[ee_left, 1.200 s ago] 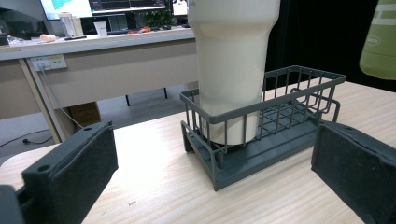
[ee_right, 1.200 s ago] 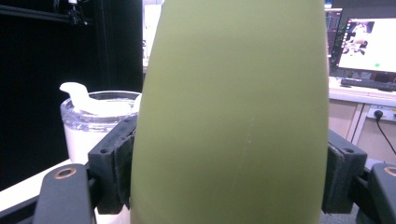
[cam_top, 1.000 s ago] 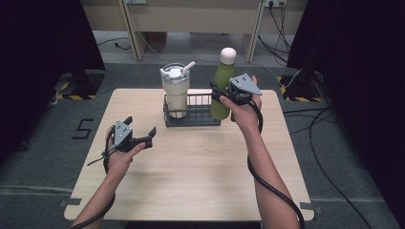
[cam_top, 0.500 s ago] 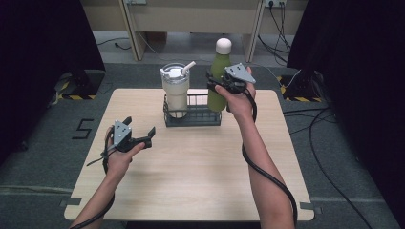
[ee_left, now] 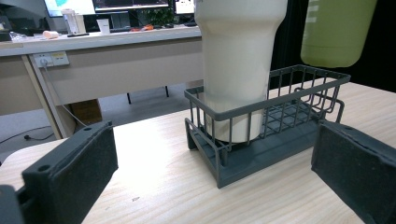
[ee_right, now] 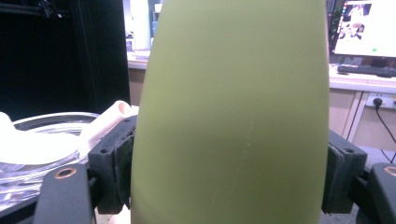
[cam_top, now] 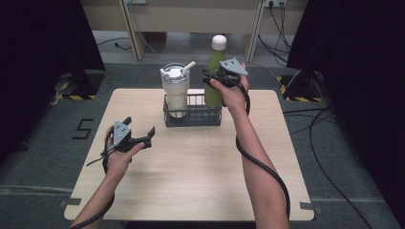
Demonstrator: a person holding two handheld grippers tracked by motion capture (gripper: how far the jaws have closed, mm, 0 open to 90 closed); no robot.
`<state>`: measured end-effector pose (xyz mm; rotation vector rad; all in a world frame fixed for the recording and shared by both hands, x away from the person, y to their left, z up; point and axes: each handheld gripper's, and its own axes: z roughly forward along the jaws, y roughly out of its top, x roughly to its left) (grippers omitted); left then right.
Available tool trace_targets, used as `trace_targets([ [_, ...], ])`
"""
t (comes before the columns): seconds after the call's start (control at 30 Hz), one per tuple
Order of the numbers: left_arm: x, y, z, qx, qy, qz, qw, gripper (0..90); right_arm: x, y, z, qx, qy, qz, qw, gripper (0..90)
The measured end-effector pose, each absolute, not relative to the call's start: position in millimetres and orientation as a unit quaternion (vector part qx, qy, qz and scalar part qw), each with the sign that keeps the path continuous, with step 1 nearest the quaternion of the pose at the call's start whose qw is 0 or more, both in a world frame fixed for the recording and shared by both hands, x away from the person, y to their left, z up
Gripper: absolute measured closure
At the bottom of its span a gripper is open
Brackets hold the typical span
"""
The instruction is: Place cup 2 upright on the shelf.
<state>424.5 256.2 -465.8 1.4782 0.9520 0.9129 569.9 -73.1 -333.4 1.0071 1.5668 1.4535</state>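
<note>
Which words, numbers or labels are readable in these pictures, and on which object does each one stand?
"5": a dark mark on the grey floor, left of the table.
Monitor screens on the far desk: contents too small and blurred to read.
Green bottle, held in the right tongs: no readable text.
White tumbler and wire basket: no text visible.

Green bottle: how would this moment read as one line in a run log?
right gripper: shut on green bottle, bottom above wire basket | left gripper: open, idle | tumbler: in basket
</note>
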Motion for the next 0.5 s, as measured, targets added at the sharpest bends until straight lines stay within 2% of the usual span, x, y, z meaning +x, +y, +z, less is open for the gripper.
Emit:
trace_targets([
  [0.5, 425, 259, -466, 0.621, 0.405, 0.386, 0.549, 0.0, 591, -63, -349, 0.412, 0.621, 0.557, 0.367, 23.3],
])
